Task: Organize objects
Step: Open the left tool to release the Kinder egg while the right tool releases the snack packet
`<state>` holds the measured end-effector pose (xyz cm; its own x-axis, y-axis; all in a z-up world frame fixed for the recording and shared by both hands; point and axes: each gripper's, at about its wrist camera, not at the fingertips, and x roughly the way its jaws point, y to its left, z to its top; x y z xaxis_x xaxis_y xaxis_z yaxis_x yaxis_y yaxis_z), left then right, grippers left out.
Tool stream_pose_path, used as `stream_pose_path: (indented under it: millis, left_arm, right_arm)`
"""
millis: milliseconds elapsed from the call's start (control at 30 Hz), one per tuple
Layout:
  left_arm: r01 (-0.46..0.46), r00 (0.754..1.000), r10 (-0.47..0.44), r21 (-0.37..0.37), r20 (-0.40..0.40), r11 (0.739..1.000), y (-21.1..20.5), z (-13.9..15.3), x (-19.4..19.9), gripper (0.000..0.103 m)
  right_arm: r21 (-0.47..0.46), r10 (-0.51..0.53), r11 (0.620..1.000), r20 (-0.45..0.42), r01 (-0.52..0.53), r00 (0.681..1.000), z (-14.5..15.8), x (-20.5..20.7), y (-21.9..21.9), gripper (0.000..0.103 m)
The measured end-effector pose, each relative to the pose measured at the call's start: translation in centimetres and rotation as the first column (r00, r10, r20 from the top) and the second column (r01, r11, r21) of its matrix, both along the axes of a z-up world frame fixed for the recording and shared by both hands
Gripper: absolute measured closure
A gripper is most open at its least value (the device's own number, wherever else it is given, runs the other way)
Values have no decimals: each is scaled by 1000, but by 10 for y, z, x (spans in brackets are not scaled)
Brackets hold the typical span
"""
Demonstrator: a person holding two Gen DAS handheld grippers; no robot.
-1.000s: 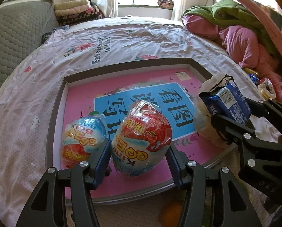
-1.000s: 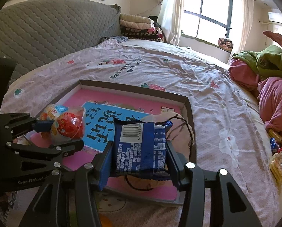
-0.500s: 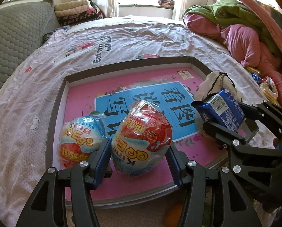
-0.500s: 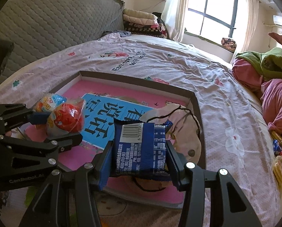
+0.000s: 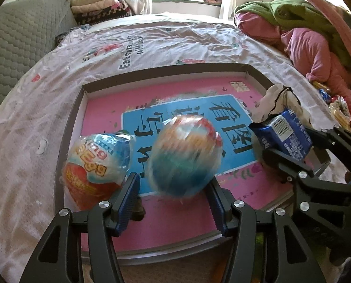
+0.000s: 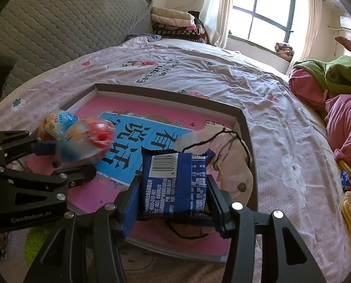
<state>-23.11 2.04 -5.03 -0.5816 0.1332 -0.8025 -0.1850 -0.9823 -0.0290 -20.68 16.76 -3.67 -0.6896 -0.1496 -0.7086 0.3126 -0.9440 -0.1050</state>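
Eggs and a snack over the tray

Left gripper (image 5: pixel 173 202) fingers apart around a blurred foil-wrapped egg (image 5: pixel 183 155) above the pink shallow tray (image 5: pixel 166 70); right gripper (image 6: pixel 173 202) clamps a blue snack packet (image 6: pixel 175 184).

A blurred wrapped egg (image 5: pixel 185 155) sits between the left claw's (image 5: pixel 173 202) parted fingers.

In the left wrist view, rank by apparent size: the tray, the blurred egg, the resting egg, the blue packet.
1. Tray.
2. Blurred egg and resting egg: alike, unranked; blur and nearness inflate the first.
3. Blue packet, seen end-on, so unsure.
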Motion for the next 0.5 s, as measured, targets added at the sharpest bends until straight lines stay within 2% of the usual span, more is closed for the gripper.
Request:
stream_pose_path:
  millis: [500]
  left_arm:
    - [0,1000,0,8,-1,1000,-1,4,2,45]
  right_arm:
    - [8,13,1000,23,-13,1000,-5,-1,-3,50]
